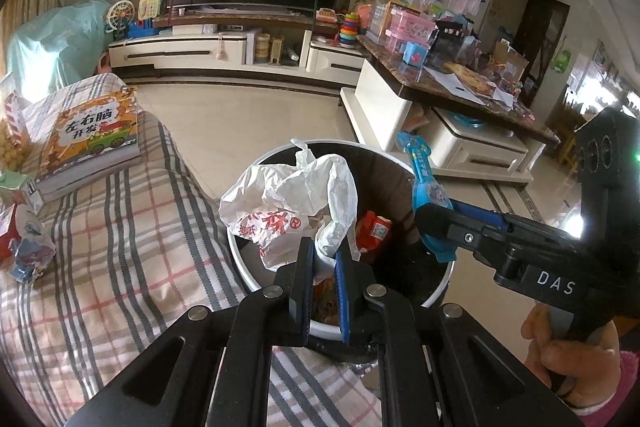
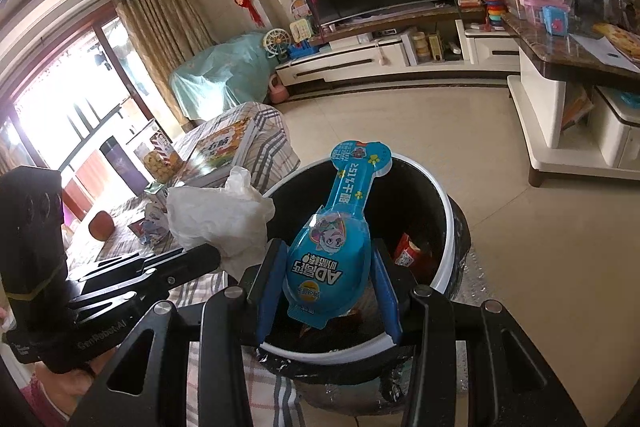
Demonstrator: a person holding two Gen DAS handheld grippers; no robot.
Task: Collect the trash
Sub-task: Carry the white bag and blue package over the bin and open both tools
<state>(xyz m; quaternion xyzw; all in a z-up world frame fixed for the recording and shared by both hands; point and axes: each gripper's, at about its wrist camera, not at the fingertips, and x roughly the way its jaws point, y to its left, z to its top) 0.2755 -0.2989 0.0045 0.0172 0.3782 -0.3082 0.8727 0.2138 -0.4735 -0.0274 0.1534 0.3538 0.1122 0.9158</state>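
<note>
My left gripper (image 1: 325, 251) is shut on a crumpled white plastic bag (image 1: 292, 203) with red print and holds it over the round trash bin (image 1: 244, 259), whose rim is white and inside dark. The bag also shows in the right wrist view (image 2: 220, 215). My right gripper (image 2: 326, 267) is shut on a blue spoon-shaped snack package (image 2: 340, 227) and holds it over the same bin (image 2: 448, 239). That package shows in the left wrist view (image 1: 428, 195). A red wrapper (image 1: 374, 229) lies inside the bin.
A checked sofa cover (image 1: 120, 267) lies left of the bin, with a children's book (image 1: 96, 135) and small wrappers (image 1: 28, 251) on it. A cluttered coffee table (image 1: 440, 87) stands to the right. A TV cabinet (image 1: 240, 47) is at the back across tiled floor.
</note>
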